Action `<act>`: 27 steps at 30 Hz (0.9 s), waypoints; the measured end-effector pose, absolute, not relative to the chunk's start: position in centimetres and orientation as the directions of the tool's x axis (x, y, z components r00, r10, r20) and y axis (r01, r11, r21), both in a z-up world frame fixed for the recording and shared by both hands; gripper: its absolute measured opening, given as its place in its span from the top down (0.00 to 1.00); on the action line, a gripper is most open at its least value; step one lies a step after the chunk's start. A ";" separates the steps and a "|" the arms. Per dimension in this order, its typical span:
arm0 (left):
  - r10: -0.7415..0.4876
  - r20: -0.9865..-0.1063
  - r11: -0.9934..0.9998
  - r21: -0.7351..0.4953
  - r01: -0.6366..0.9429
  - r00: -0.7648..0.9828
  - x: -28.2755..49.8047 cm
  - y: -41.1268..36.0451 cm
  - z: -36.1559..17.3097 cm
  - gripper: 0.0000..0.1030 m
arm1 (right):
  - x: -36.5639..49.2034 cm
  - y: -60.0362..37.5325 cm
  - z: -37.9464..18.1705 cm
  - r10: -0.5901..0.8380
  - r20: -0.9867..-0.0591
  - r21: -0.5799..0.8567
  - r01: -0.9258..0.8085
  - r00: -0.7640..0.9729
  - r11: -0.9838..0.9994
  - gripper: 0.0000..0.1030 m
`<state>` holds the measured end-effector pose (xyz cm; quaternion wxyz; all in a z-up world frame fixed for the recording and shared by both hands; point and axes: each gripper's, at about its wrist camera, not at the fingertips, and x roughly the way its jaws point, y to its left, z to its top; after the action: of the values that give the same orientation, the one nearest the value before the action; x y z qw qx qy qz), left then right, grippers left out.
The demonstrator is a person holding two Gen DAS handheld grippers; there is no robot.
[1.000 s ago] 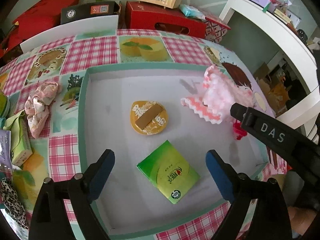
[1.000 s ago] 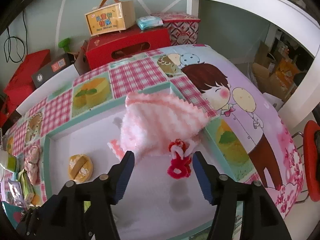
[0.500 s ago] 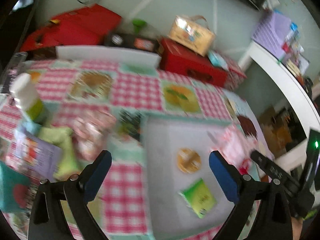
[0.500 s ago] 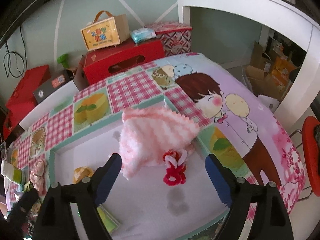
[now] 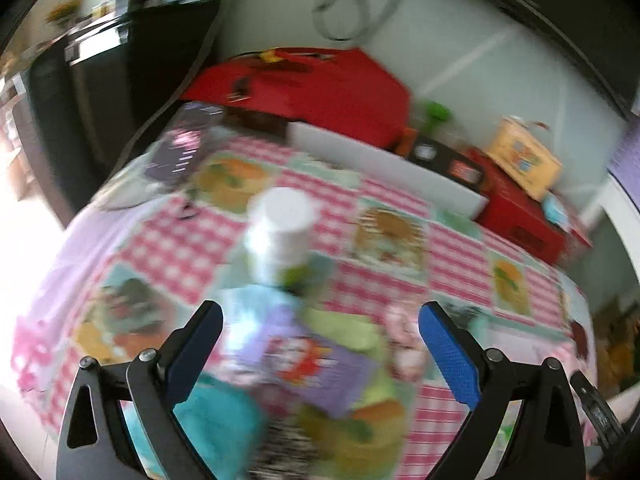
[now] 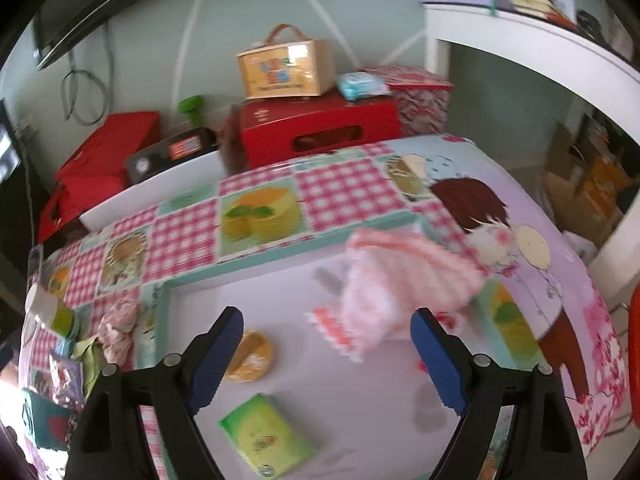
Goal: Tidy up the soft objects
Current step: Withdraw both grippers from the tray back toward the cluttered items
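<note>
checkered tabletop (image 5: 384,216) carries a blurred heap of soft things (image 5: 320,344) just ahead of and between the spread, empty jaws of the left gripper (image 5: 320,354), so the left hand is nearer. right gripper (image 6: 326,354), jaws just widened and empty, has the pink knit (image 6: 404,288) just ahead, toward its right jaw.

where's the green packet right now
In the right wrist view the green packet lies flat on the white mat, low and left of centre, just below the round orange packet.
</note>
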<state>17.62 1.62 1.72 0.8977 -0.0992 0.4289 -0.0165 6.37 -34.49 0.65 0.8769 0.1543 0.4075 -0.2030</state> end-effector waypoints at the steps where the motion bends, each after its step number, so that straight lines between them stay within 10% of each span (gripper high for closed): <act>1: -0.097 -0.777 0.978 -0.190 -0.085 0.622 17.9 2.7 1.4 0.05 | 6.8 -33.8 0.6 -0.217 -0.779 0.104 0.463 0.588 0.880 0.15; 27: -0.017 -0.891 0.975 -0.115 -0.190 0.453 20.7 10.8 -3.7 0.05 | 15.1 -9.0 -3.4 0.138 -0.833 -0.001 -0.251 0.535 0.968 0.15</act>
<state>20.70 10.83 -3.68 0.8466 -0.0992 0.5205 0.0510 15.08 -9.04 -3.37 0.8741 -0.0605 0.4690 0.1114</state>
